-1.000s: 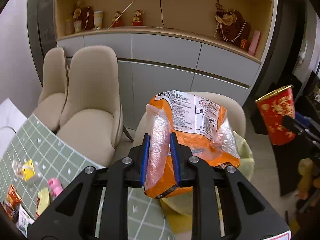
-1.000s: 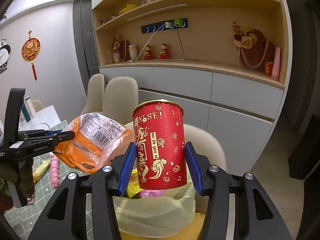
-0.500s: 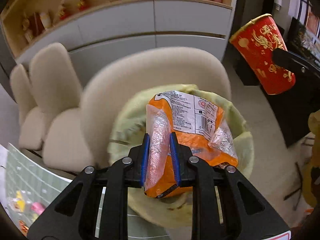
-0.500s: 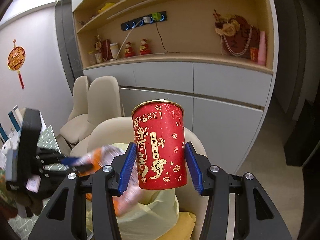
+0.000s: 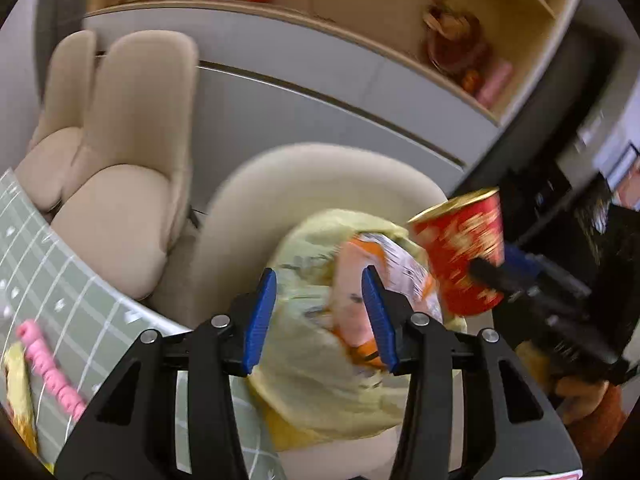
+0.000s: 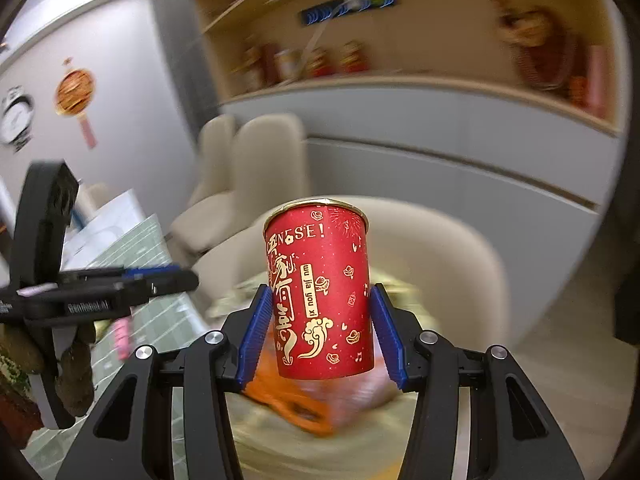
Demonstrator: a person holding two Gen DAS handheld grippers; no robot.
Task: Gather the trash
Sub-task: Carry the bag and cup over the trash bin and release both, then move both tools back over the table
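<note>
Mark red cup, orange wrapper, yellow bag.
red cup (image 6: 320, 296): right wrist view, middle of its printed side.
orange wrapper (image 5: 352, 280): left wrist view, pale crumpled face.
yellow bag (image 5: 316, 376): left wrist view, near outer wall.

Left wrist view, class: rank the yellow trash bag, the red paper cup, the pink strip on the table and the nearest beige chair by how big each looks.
1. Nearest beige chair
2. Yellow trash bag
3. Red paper cup
4. Pink strip

The cup and strip look close in size; blur and nearness to the camera make that order unsure.
</note>
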